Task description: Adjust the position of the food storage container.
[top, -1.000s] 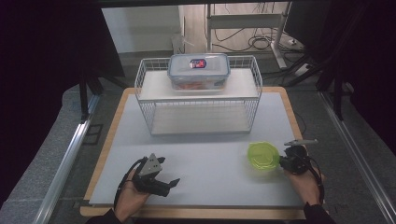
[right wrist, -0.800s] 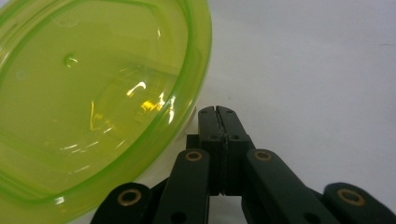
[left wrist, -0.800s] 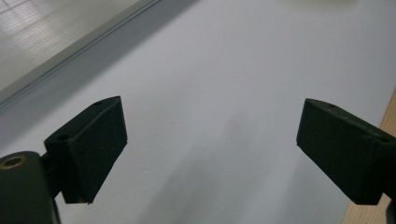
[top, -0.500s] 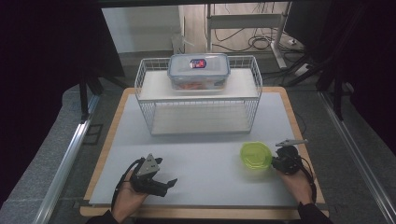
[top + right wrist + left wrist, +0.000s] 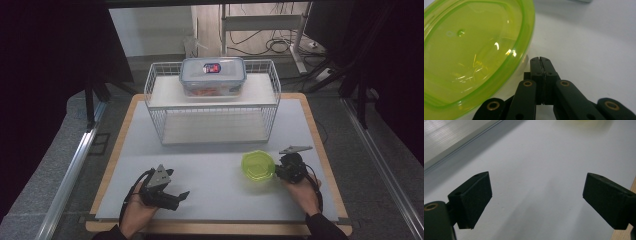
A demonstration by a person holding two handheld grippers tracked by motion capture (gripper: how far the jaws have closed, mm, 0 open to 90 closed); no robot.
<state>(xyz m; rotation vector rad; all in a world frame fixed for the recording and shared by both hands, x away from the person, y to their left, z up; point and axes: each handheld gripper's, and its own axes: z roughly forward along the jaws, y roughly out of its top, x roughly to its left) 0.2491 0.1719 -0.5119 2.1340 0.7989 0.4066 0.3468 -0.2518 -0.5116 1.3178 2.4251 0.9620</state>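
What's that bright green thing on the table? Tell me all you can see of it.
It is a green bowl, see-through and glossy, plastic by the look of it, with a thicker rim and a slightly many-sided outline. It stands upright and looks empty, on the white table, in front of the wire rack. The right gripper, its fingers pressed together, sits close against the bowl's outer side near the base; whether it actually touches the bowl is hard to tell.

Open table surface point(image 5: 210, 165) lies between the grippers; the green bowl point(image 5: 258, 166) and the wire rack point(image 5: 212, 107) behind it obstruct passage.
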